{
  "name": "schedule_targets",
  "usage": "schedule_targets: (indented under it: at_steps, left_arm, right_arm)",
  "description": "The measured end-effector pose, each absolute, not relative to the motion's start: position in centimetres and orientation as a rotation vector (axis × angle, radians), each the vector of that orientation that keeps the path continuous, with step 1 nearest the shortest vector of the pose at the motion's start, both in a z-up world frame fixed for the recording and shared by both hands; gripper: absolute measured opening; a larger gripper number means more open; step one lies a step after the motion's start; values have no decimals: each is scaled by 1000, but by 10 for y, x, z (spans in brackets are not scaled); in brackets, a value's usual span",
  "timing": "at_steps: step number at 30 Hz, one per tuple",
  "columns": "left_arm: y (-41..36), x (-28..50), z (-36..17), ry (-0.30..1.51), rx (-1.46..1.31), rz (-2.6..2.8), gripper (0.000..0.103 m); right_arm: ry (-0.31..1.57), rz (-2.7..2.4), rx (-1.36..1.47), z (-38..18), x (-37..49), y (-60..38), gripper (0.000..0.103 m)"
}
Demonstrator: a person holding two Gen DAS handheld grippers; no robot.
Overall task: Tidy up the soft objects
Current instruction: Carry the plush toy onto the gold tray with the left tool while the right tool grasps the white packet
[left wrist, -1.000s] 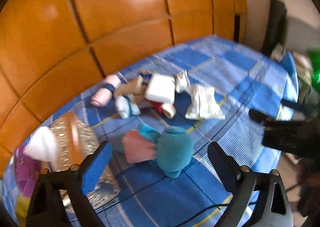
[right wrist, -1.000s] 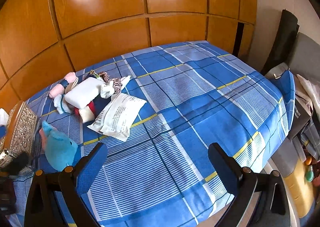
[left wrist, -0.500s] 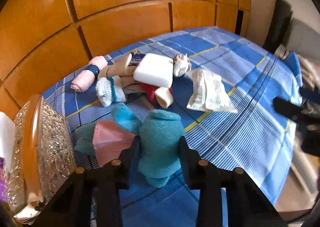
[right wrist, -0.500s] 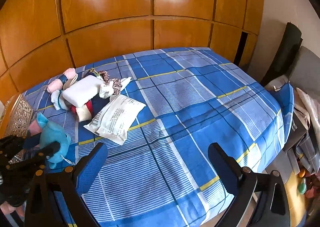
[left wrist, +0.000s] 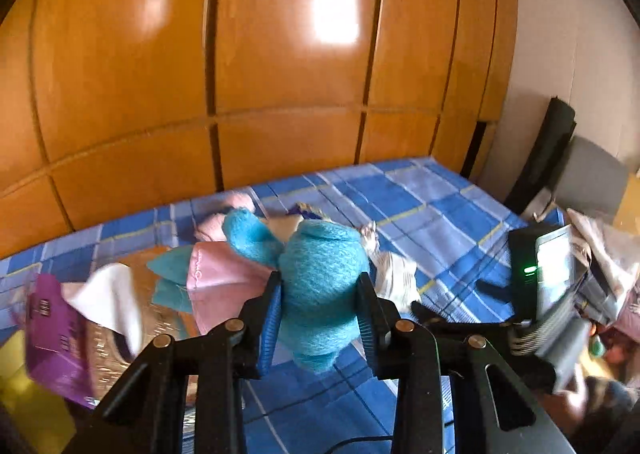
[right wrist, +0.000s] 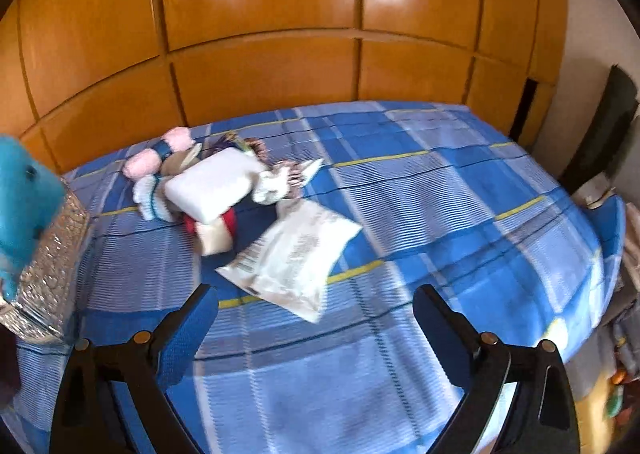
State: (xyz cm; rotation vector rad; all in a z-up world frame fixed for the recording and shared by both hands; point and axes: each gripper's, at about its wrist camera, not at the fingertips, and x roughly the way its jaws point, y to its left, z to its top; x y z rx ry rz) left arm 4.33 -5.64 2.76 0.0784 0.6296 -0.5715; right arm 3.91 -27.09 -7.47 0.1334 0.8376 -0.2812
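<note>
Teal plush dolphin (left wrist: pixel 320 286), with a pink belly panel and teal fins, sits clamped between the 2 blue-padded jaws of the left gripper (left wrist: pixel 319 318); those jaws have just been closing, and the pads now press into its fuzzy body on both sides. It is held clear above the bed (left wrist: pixel 424 214), over the left edge of the blue plaid cover, and in the right wrist view its head (right wrist: pixel 22 194) shows at the far left, just above a silvery embossed box (right wrist: pixel 48 266) that stands at that edge. A purple packet (left wrist: pixel 56 338) and something white (left wrist: pixel 112 302) lie blurred beside the box in the left wrist view. The right gripper (right wrist: pixel 316 318) stands with its jaws spread wide and nothing between them, poised over the near side of the cover. Beyond it, toward the head of the bed and left of the middle, a heap of soft things lies together: a white pillow-like block (right wrist: pixel 212 186), a pink roll with a blue band (right wrist: pixel 160 154), a white sock with teal stripes (right wrist: pixel 150 196) and a red-and-cream piece (right wrist: pixel 214 230). A white printed bag (right wrist: pixel 296 258) lies flat just beside the heap, on its near right. Glossy orange wood panels (right wrist: pixel 260 74) back the bed.
</note>
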Motion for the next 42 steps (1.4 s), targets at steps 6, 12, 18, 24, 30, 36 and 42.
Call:
schedule_targets:
  at_steps: [6, 12, 18, 24, 30, 36, 42]
  left_arm:
    - [-38, 43, 41, 623, 42, -557, 35]
    - [-13, 40, 58, 591, 18, -530, 35]
    - [63, 50, 89, 532, -59, -369, 36]
    - [176, 59, 81, 561, -184, -80, 36]
    - [262, 55, 21, 702, -354, 125, 36]
    - [277, 82, -47, 869, -472, 161, 36]
    - [263, 121, -64, 892, -456, 194, 44]
  right_arm:
    - [877, -227, 325, -93, 68, -283, 100]
    - [937, -269, 318, -108, 105, -281, 100]
    - [999, -300, 296, -127, 123, -286, 94]
    - [1022, -320, 267, -140, 125, -289, 90]
    - [1027, -330, 211, -143, 127, -286, 83]
    - [1028, -328, 176, -145, 128, -284, 81]
    - [1027, -328, 179, -145, 128, -284, 81]
